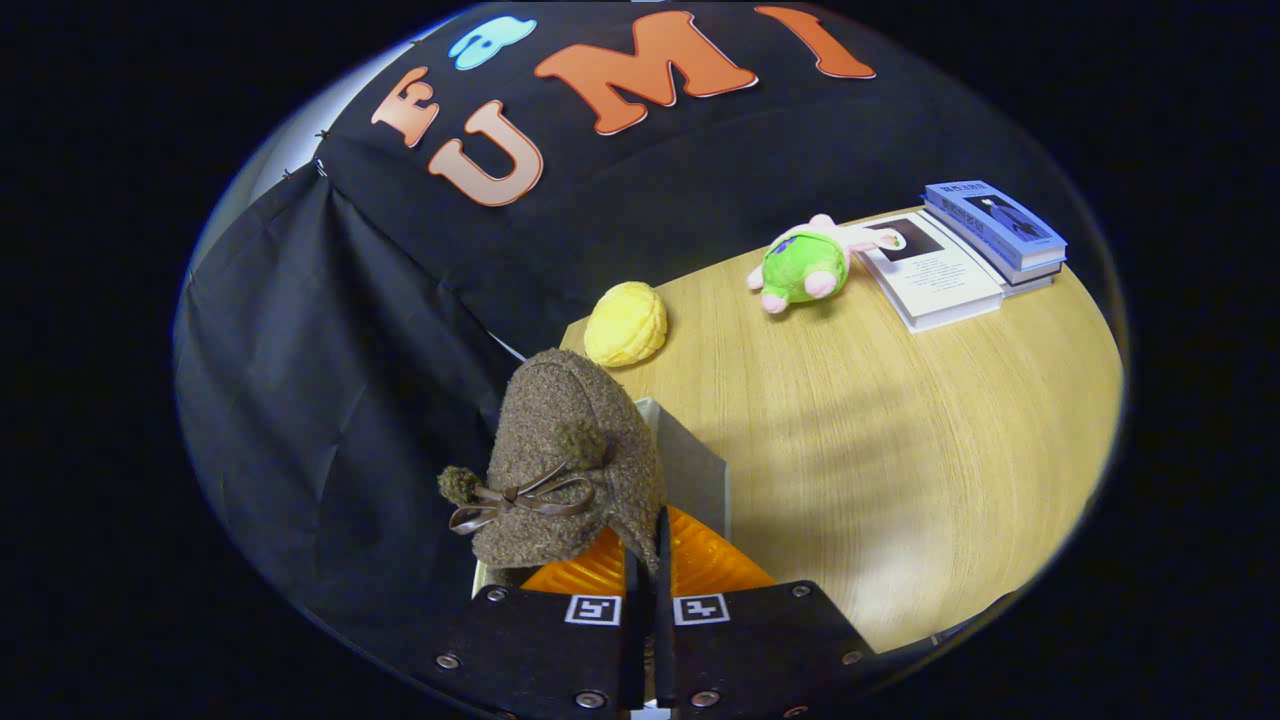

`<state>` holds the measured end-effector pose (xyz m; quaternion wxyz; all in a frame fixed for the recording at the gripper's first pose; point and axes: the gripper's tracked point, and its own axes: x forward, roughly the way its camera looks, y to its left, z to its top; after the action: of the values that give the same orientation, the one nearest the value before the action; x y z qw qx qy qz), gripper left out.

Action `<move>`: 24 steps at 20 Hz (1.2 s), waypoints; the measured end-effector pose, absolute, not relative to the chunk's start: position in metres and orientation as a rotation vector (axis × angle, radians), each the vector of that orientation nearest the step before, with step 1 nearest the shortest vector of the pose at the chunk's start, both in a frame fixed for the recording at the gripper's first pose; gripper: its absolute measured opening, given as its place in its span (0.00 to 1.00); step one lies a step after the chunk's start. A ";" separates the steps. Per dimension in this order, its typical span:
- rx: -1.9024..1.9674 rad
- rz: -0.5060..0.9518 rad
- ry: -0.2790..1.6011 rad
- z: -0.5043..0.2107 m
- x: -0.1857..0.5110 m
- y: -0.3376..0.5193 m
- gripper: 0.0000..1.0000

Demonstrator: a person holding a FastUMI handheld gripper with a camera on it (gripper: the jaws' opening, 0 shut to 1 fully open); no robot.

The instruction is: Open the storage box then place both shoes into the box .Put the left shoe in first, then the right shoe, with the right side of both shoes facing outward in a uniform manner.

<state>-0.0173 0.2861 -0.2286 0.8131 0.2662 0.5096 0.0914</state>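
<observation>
Woolly brown fabric covers the shoe (572,460), a fuzzy slipper-like piece with two pompoms and a thin brown ribbon bow on its side. It hangs from the gripper (648,560), whose two fingers are clenched nearly together on the shoe's back edge, so the shoe rises just ahead of them and leans toward the dark cloth wall. Under the shoe sits the box (690,470), showing a pale grey wall and a ribbed orange panel just in front of the fingers; whether the shoe touches the box cannot be told. The box stands at the near corner of a light wooden table (900,450). Farther back on the table, well apart from the box, lies a yellow knobbly ball (625,323) near the table's edge by the wall. Beyond it lies a green and pink plush toy (808,264), just beside a white book (935,272) and a blue book (995,225) stacked next to it.
</observation>
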 end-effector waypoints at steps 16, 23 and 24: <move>0.501 0.137 1.223 -0.289 -0.026 0.358 0.06; 0.556 0.169 1.066 -0.235 -0.015 0.346 0.48; 0.564 0.169 1.025 -0.223 -0.010 0.340 0.49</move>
<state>-0.0099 0.3399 -0.2230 0.8302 0.2660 0.4834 0.0799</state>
